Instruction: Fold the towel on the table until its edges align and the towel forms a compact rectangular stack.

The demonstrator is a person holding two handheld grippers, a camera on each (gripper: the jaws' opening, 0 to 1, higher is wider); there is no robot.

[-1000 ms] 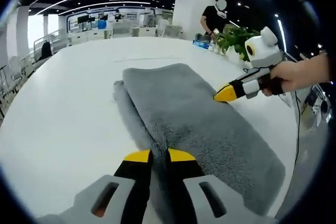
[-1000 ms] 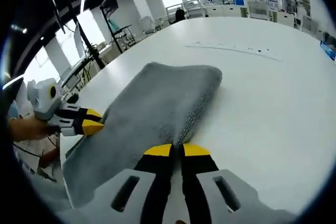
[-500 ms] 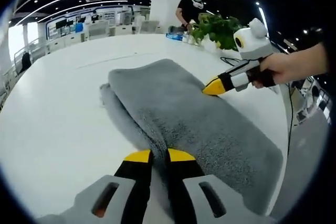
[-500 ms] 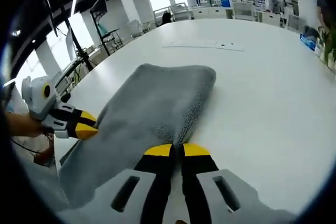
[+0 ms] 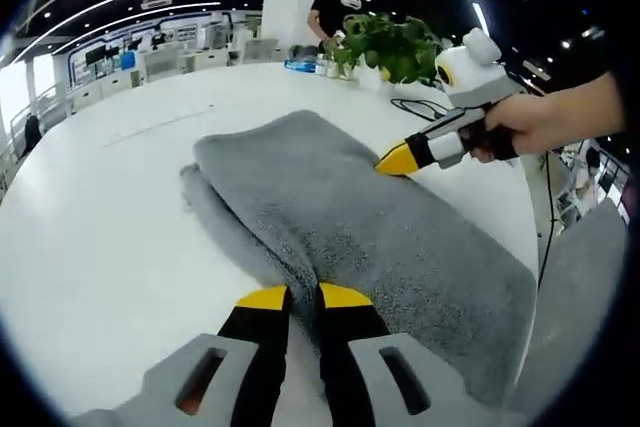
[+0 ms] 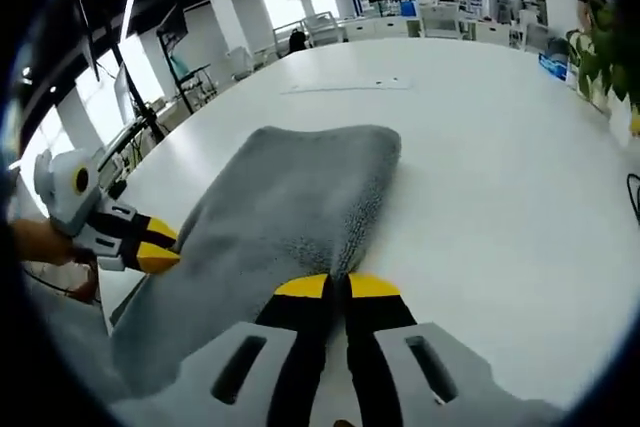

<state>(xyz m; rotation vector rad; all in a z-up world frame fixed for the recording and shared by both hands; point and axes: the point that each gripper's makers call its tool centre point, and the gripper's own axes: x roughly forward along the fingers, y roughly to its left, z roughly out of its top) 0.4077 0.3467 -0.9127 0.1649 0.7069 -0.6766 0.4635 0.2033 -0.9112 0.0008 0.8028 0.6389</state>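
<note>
A grey towel [image 5: 370, 217] lies folded lengthwise on the white table [image 5: 110, 217], a long thick strip with its fold line running toward my left gripper [image 5: 305, 297]. That gripper's yellow-tipped jaws are shut on the towel's near edge. My right gripper [image 5: 398, 160], held by a hand [image 5: 540, 122], pinches the opposite long edge. In the right gripper view the towel [image 6: 285, 197] stretches away from my right gripper [image 6: 337, 287], whose jaws are shut on its edge. The left gripper [image 6: 150, 245] grips the towel's left side there.
A potted plant [image 5: 395, 47] and a black cable [image 5: 420, 107] sit at the table's far side, where a person [image 5: 335, 7] stands. The table edge [image 5: 545, 237] runs close beside the towel's end. Desks and chairs [image 6: 300, 37] fill the room beyond.
Both cameras have swung a little, bringing the plant further into view. The towel keeps its shape and both grippers stay closed on its edges.
</note>
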